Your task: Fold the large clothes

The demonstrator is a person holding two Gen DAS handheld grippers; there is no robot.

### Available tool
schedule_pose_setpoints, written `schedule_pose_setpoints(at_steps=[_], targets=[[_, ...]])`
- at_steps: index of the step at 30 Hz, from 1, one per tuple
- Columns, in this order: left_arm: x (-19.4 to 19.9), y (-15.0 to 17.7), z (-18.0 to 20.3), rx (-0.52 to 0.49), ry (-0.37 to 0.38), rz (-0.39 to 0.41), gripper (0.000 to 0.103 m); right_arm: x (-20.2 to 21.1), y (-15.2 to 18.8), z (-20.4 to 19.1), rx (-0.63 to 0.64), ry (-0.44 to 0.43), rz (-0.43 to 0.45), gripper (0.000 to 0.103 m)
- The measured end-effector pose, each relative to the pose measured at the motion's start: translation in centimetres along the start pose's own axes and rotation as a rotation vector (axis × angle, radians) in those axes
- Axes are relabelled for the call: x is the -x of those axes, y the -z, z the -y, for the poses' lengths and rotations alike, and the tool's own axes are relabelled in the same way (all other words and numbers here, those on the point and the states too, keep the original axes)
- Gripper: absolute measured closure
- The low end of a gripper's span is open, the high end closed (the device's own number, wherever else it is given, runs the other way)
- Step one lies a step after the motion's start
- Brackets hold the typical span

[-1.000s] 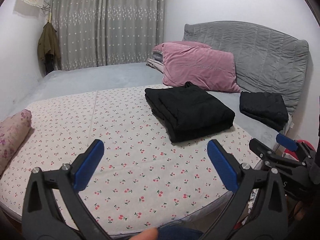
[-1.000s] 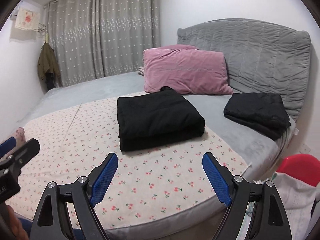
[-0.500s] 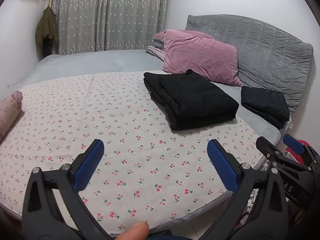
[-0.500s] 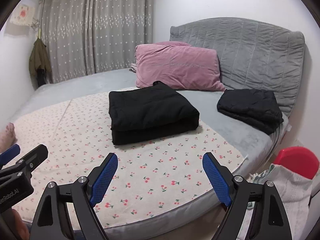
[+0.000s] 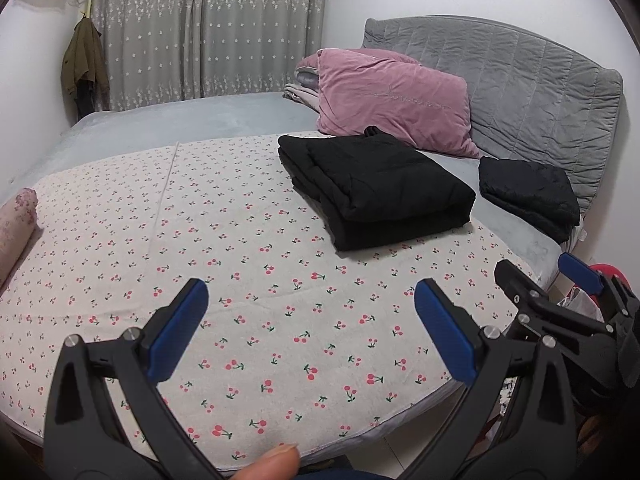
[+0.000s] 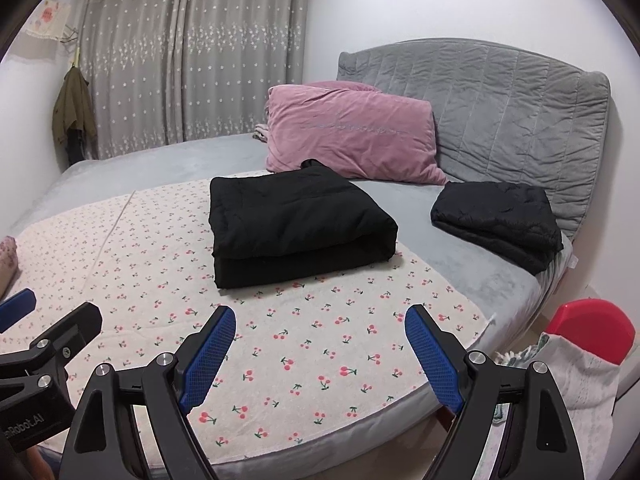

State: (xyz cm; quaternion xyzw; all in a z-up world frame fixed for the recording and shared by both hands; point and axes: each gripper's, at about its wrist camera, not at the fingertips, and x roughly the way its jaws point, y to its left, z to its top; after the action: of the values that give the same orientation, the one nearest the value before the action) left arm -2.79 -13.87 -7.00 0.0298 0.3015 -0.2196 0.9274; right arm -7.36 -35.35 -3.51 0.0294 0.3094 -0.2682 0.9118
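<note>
Near the headboard end of the bed (image 5: 168, 128), on the cherry-print sheet (image 5: 256, 272), lies a large black garment (image 5: 380, 188), folded into a thick rectangular stack with one small tab of cloth poking up at its far edge. A second, smaller black bundle (image 6: 500, 220) rests on the grey cover just beside the headboard (image 6: 500, 96), apart from the first. A pink pillow (image 5: 396, 100) leans behind them.

Both tools hang over the near edge of the bed, well short of the clothes. The left hand-held gripper (image 5: 312, 328) has its blue pads spread wide and nothing between them; the right hand-held gripper (image 6: 320, 352) is likewise wide apart and empty. A red object and a pale bag (image 6: 576, 372) sit off the bed's right side; what they are is hard to tell.

The fold looks essentially done, so the step in hand is probably tidying or moving the stack. To do that well, each gripper should come in low from the near side and take all layers together at the two near corners. Pinching only the top layer would peel the stack open. The loose tab at the far edge could be tucked flat first.
</note>
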Motion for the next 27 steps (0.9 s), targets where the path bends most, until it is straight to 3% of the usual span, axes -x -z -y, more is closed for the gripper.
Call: schedule_pose_setpoints(at_steps=[27], targets=[[-0.31,-0.09,0.83,-0.019,0.000,-0.003,0.001,-0.60,0.61,0.14,0.019,0.050,0.003,0.015]])
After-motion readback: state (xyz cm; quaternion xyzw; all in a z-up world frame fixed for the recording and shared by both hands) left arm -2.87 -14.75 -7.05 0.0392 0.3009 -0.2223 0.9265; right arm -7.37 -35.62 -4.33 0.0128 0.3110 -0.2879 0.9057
